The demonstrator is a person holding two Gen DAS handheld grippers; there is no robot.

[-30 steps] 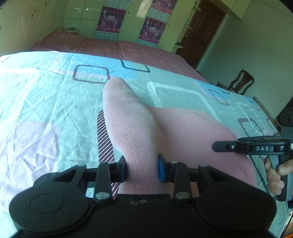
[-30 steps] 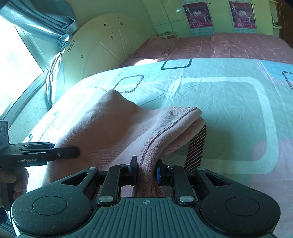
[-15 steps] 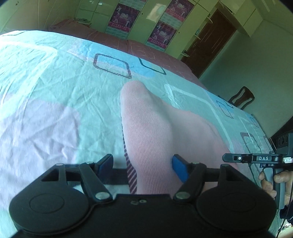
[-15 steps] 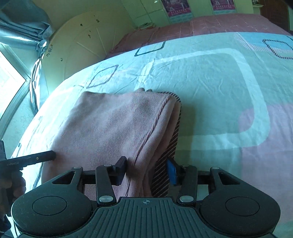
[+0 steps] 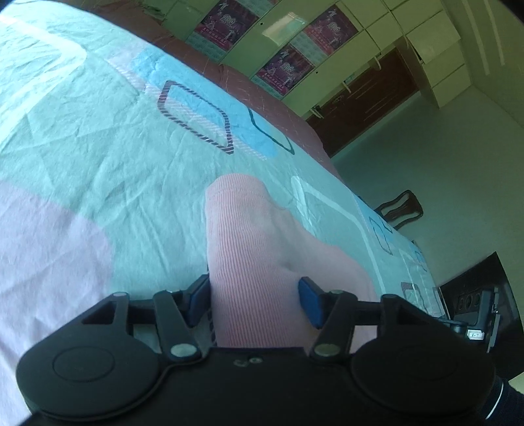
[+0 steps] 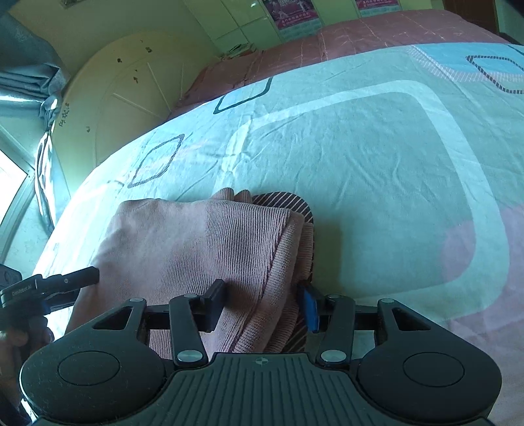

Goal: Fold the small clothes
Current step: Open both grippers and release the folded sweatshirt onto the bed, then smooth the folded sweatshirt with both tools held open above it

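A folded pink ribbed garment point(image 6: 203, 249) with a dark-striped edge lies flat on the patterned bedspread point(image 6: 376, 170). It also shows in the left wrist view point(image 5: 258, 262). My left gripper point(image 5: 253, 296) is open, its blue-padded jaws standing apart on either side of the garment's near end. My right gripper point(image 6: 262, 301) is open too, its jaws straddling the garment's folded right edge without pinching it. The left gripper also shows in the right wrist view point(image 6: 65, 281) at the garment's left side.
The bed has a pink blanket point(image 6: 360, 29) at its far end and a cream headboard point(image 6: 131, 98). A window with a curtain point(image 6: 29, 85) is at the left. A dark chair point(image 5: 399, 209) and a dark door point(image 5: 363, 98) stand beyond the bed's right side.
Both grippers opened and let go of the garment, which dropped from a lifted fold to lying flat on the bed. Both jaws have spread wider since half a second ago.
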